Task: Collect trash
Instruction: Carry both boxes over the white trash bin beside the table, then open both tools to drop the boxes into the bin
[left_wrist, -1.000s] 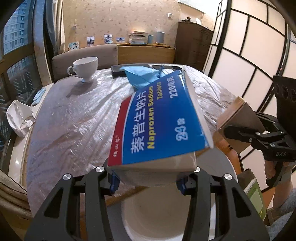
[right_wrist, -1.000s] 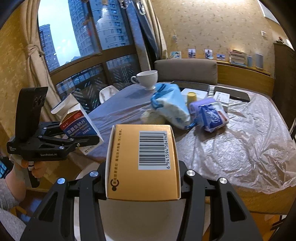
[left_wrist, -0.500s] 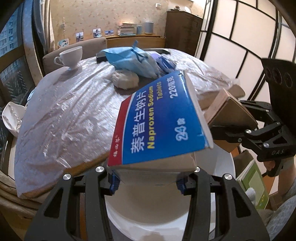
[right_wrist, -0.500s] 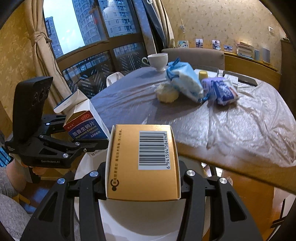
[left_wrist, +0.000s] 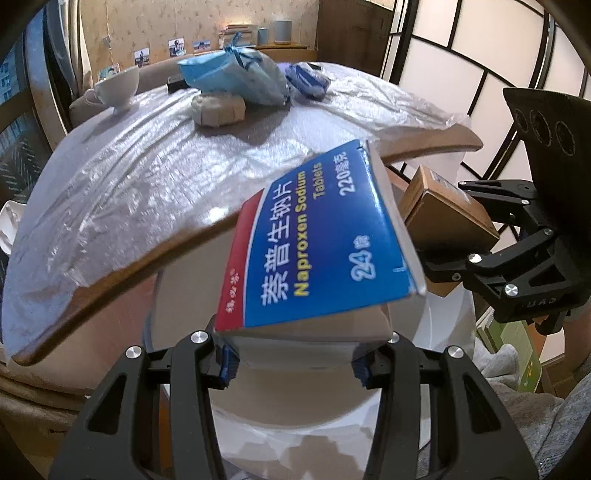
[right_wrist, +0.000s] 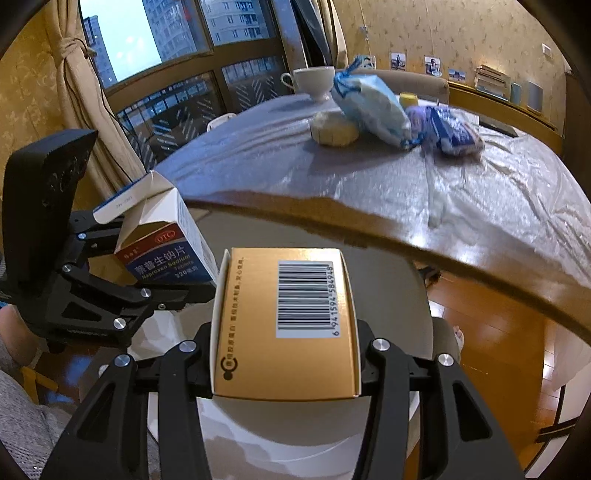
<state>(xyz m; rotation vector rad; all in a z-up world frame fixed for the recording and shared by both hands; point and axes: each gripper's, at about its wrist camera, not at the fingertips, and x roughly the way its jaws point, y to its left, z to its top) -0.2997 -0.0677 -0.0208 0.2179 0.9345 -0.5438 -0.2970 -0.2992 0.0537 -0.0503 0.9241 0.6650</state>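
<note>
- Blue-and-white cardboard medicine box (left_wrist: 325, 251) printed "Naproxen Sodium Tablets" sits clamped between the jaws of the left gripper (left_wrist: 295, 363), its end flap open.
- Golden-brown cardboard box with a barcode (right_wrist: 286, 325) is pinched in the right gripper (right_wrist: 286, 363).
- Both boxes hang above a white round bin (right_wrist: 280, 439), beside the plastic-covered wooden table (left_wrist: 147, 177).

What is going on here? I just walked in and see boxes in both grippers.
A person is clearing trash. The left gripper is shut on a blue Naproxen box, the right gripper on a gold barcode box. Both hang off the table's edge above a white bin; neither is released yet.
</note>
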